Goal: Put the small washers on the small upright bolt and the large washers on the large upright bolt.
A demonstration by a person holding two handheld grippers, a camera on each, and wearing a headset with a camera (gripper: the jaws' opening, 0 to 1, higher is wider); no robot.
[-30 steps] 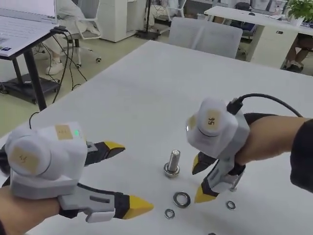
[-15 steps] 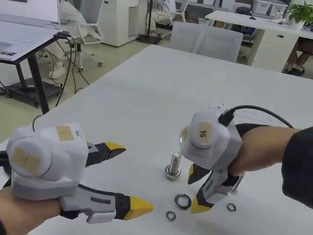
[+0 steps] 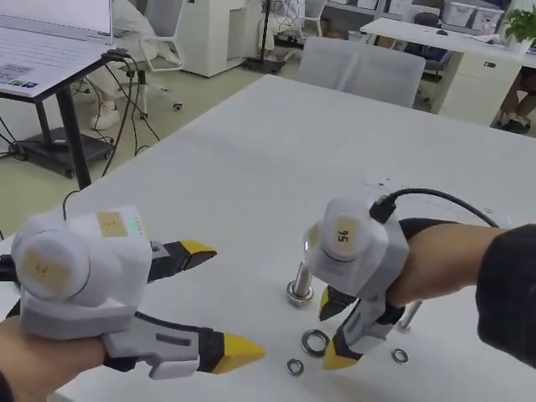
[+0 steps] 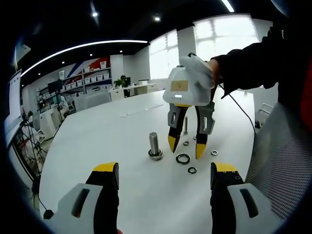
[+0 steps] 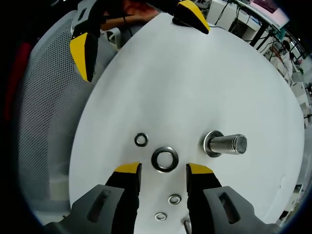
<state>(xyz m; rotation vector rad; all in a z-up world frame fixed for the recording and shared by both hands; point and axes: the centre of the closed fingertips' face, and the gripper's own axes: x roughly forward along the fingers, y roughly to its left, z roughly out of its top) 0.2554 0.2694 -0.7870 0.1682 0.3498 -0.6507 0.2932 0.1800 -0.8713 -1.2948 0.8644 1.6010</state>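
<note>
Washers loose on the white table: one large washer, three small washers; bolts: one large upright bolt just beside the large washer, one small upright bolt, mostly hidden behind the right gripper in the head view; right gripper tilted tips-down, jaws parted either side of the large washer, gripping nothing; contact with the washer cannot be told; left gripper held level, well apart, jaws wide, empty.
</note>
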